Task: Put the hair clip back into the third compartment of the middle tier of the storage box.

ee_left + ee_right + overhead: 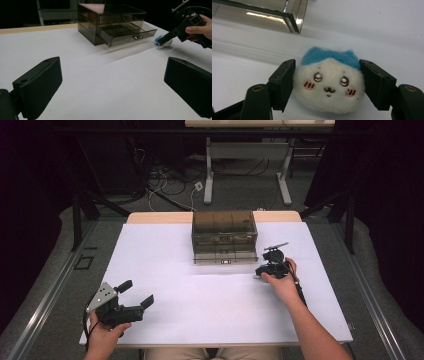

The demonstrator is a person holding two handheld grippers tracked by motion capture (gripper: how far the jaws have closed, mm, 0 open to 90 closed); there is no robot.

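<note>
1. The plush toy (329, 83), a small white ball with a blue cap and a stitched face, sits on the white table (200, 310), just off the front right corner of the drawer box.
2. The right gripper (327, 85) has its two black jaws closed in on the toy's flanks; the pads press into the fur on both sides, so I'd call it gripped. From the left gripper view the same toy (163, 42) shows as a blue-and-white lump at that gripper's tips, resting on the tabletop.
3. The smoked clear drawer box (224, 236) stands at the far middle of the table, and its lower drawer (127, 32) is pulled out and looks empty.
4. The left gripper (136, 295) hovers near the table's front left edge, well apart from everything, jaws spread wide around nothing.
5. My reading: this is the pick-up step, grip made but lift not yet begun. Next calls for raising the toy clear, carrying it over the open drawer, and letting go inside without crushing it.
</note>
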